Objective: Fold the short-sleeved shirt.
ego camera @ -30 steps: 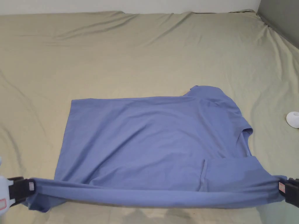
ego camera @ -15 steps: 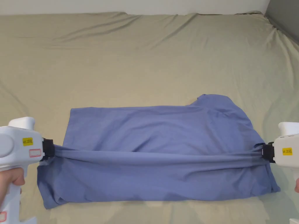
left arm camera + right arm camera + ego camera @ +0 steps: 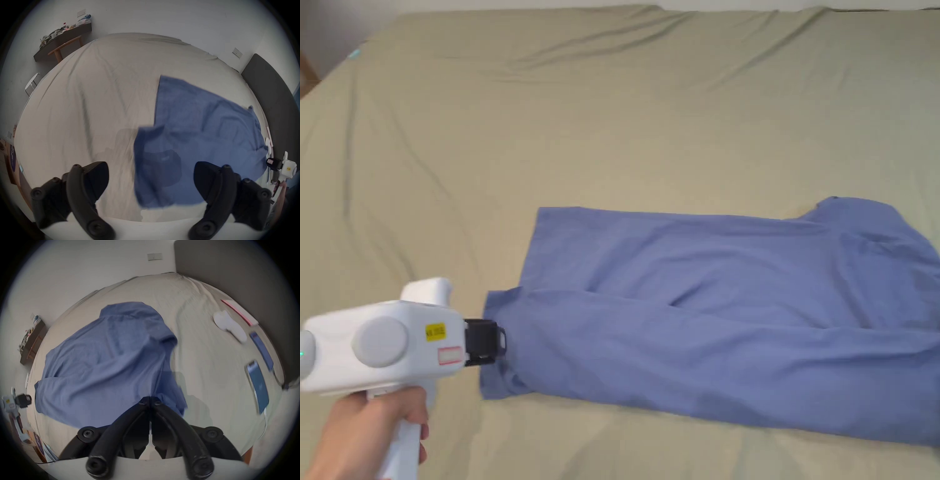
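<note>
The blue short-sleeved shirt (image 3: 706, 312) lies on the bed, folded lengthwise, with its near half laid over the far half. Its hem end is at the left and its collar end runs off the right edge of the head view. My left gripper (image 3: 503, 342) hovers just off the hem corner. In the left gripper view this gripper (image 3: 150, 164) has its jaws wide apart, with the shirt (image 3: 203, 138) lying beyond them. My right gripper (image 3: 149, 400) has its jaws pressed together at the edge of the shirt (image 3: 105, 361) near the collar end. It also appears in the left gripper view (image 3: 270, 161).
The olive bed sheet (image 3: 612, 125) stretches wide to the far side and left. A white object (image 3: 227, 324) and two phones (image 3: 258, 386) lie on the bed by the dark headboard (image 3: 227, 264). A cluttered shelf (image 3: 65, 39) hangs on the far wall.
Both grippers carried the near edge of the shirt away from me and laid it over the far half. The left gripper has opened and let go of the hem. The head camera has swung left.
</note>
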Action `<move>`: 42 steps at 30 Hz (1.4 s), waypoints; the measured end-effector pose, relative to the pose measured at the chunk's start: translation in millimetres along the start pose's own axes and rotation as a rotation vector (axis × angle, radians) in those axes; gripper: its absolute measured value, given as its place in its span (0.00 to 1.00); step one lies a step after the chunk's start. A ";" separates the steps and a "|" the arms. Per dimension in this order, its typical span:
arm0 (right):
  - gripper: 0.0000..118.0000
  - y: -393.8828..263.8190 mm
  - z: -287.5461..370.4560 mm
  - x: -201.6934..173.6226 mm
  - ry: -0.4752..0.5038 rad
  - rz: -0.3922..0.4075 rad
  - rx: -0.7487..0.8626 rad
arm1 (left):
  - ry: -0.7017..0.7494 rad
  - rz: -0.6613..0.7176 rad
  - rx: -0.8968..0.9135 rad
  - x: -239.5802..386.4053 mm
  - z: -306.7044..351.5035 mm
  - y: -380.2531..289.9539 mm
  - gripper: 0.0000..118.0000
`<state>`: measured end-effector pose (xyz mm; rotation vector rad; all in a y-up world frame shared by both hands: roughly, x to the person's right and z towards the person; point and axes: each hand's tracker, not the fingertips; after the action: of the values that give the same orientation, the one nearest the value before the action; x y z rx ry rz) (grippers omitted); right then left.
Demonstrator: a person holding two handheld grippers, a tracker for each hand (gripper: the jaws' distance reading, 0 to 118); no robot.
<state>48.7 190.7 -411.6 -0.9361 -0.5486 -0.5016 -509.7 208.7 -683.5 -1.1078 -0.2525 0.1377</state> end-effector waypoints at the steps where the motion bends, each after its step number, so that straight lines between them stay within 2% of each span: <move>1: 0.00 -7.6 1.4 3.1 0.019 0.007 -0.022 | -0.020 0.001 -0.035 -0.9 -1.7 -7.4 0.00; 5: 0.00 -26.2 5.6 9.3 0.015 -0.007 -0.038 | 0.015 -0.017 -0.022 3.7 7.1 -19.4 0.00; 6: 0.00 -26.7 7.6 10.0 0.012 -0.012 -0.036 | 0.029 -0.034 -0.023 6.7 6.2 -18.1 0.16; 8: 0.00 -25.5 16.7 8.9 0.025 -0.022 -0.031 | 0.052 -0.053 -0.047 23.4 0.3 -23.4 1.00; 9: 0.00 -24.2 23.1 7.9 0.020 -0.026 -0.004 | 0.056 -0.059 -0.094 27.1 -7.7 -25.1 0.97; 10: 0.00 -21.3 31.1 7.7 0.027 -0.020 0.047 | 0.050 -0.058 -0.067 27.6 -6.0 -27.1 0.94; 13: 0.00 -3.6 24.2 13.2 0.034 0.012 0.029 | 0.064 -0.035 -0.102 21.2 -38.1 10.8 0.94; 16: 0.00 4.3 19.0 11.5 0.012 0.022 0.023 | 0.152 -0.068 -0.080 34.0 -31.9 -26.5 0.94; 17: 0.00 6.2 17.1 13.4 0.015 0.020 0.019 | 0.161 -0.067 -0.077 35.1 -30.8 -28.9 0.90; 18: 0.00 7.9 15.2 15.3 0.023 0.013 0.014 | 0.136 -0.067 -0.080 33.7 -26.4 -29.8 0.77; 19: 0.00 8.8 13.5 15.6 0.024 0.003 0.002 | 0.051 -0.043 -0.085 31.2 -28.8 -21.8 0.45; 20: 0.01 9.4 11.5 16.7 0.038 -0.010 -0.011 | -0.017 0.011 -0.091 28.5 -29.4 -21.5 0.07; 21: 0.05 10.6 9.5 18.5 0.044 -0.023 -0.019 | -0.038 0.056 -0.079 29.3 -27.4 -21.9 0.06; 22: 0.22 11.3 9.3 20.7 0.032 -0.036 -0.017 | 0.022 0.012 -0.088 32.7 -26.2 -20.8 0.06; 23: 0.61 11.1 9.3 23.1 0.036 -0.054 -0.011 | 0.034 -0.028 -0.081 36.8 -26.7 -19.2 0.05; 24: 0.84 10.7 11.5 24.1 0.043 -0.056 -0.010 | 0.033 -0.039 -0.079 38.1 -25.2 -18.7 0.05; 25: 0.90 10.0 16.0 25.4 0.038 -0.059 0.012 | 0.036 -0.032 -0.085 38.5 -23.3 -17.6 0.05; 30: 0.90 4.5 14.1 35.0 -0.029 -0.033 0.005 | 0.012 -0.021 -0.068 18.0 -32.1 7.8 0.05; 33: 0.89 -7.2 5.5 26.1 0.004 -0.020 -0.071 | 0.018 -0.034 -0.071 33.3 -20.6 -8.2 0.05; 34: 0.82 -10.1 2.2 20.7 0.018 0.001 -0.080 | 0.021 -0.037 -0.067 33.1 -20.5 -7.9 0.05; 35: 0.62 -12.4 1.7 15.3 0.029 0.011 -0.054 | 0.021 -0.037 -0.067 38.3 -18.1 -10.3 0.05; 36: 0.35 -13.6 -0.8 11.6 0.035 0.024 -0.041 | 0.023 -0.037 -0.073 38.7 -18.3 -10.0 0.05; 37: 0.04 -11.5 -4.7 8.2 0.027 0.031 -0.041 | 0.023 -0.034 -0.078 38.5 -18.2 -9.4 0.05; 39: 0.01 -6.8 -11.6 8.4 0.051 -0.008 -0.064 | 0.022 -0.035 -0.079 39.0 -15.0 -7.4 0.05; 42: 0.01 -2.7 -3.8 13.4 0.054 0.002 -0.048 | 0.025 -0.041 -0.078 37.8 -5.4 -4.8 0.05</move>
<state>58.0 183.9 -403.3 -0.9657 -0.4892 -0.5387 -472.0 210.8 -676.4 -1.1798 -0.2597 0.0781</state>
